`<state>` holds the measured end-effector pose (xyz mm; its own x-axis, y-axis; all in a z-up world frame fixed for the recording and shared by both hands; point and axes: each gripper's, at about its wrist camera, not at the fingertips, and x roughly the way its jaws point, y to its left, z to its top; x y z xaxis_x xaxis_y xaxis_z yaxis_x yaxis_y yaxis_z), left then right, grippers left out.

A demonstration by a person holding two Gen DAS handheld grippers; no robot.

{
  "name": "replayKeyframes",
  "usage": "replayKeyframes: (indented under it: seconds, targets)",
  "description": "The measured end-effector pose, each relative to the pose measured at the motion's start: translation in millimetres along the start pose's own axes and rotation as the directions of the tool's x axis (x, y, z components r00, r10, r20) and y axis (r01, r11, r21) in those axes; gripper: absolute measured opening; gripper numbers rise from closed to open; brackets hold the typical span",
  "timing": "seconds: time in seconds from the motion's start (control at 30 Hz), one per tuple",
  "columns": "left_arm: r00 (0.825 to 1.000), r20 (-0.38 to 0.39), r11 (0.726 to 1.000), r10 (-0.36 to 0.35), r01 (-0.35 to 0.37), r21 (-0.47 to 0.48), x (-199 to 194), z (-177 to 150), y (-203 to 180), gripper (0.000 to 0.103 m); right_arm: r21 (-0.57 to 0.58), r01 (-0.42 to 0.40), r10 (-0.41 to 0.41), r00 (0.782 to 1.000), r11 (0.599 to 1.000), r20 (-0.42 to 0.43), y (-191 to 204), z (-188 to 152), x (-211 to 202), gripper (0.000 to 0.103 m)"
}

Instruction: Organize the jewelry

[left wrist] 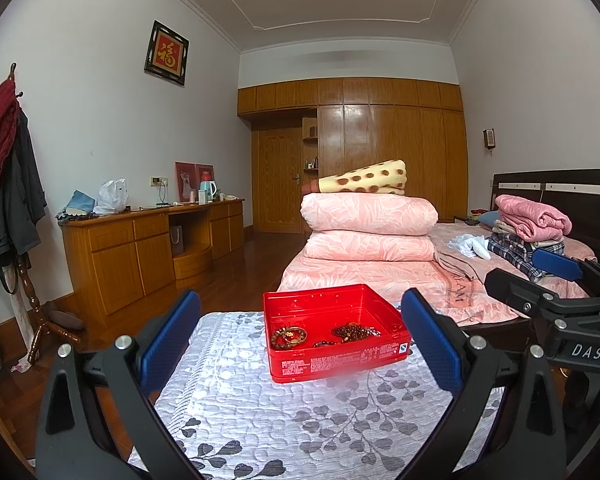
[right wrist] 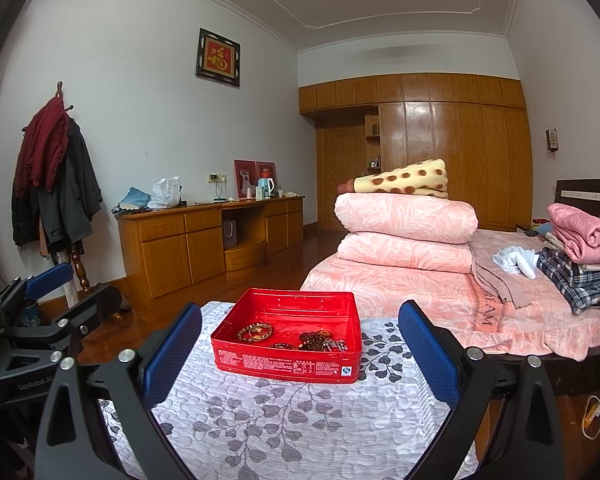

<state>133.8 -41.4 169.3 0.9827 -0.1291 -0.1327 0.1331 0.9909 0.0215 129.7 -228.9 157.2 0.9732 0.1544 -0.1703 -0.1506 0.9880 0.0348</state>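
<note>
A red tin box (left wrist: 336,364) stands open on a table with a white leaf-patterned cloth (left wrist: 292,420). Inside lie a bead bracelet (left wrist: 288,336) at the left and a heap of dark bead strings (left wrist: 354,332) at the right. My left gripper (left wrist: 300,344) is open and empty, held back from the box. The right gripper shows at the right of that view (left wrist: 540,280). In the right wrist view the box (right wrist: 288,360), bracelet (right wrist: 256,332) and beads (right wrist: 320,340) show again. My right gripper (right wrist: 300,344) is open and empty. The left gripper shows at the far left (right wrist: 56,296).
A bed (left wrist: 380,280) with folded pink quilts (left wrist: 368,224) and stacked clothes (left wrist: 532,232) lies behind the table. A wooden sideboard (left wrist: 148,248) lines the left wall. A coat rack (left wrist: 12,184) stands at the left. Wooden wardrobes (left wrist: 380,152) fill the far wall.
</note>
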Motion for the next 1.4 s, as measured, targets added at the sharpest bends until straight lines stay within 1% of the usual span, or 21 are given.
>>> replayKeyframes:
  seconds: [1.4]
  targets:
    - [1.000, -0.008, 1.000, 0.001, -0.001, -0.012, 0.9, 1.9, 6.0, 0.097, -0.003, -0.008, 0.008, 1.000, 1.000, -0.004, 6.8, 2.0, 1.7, 0.097]
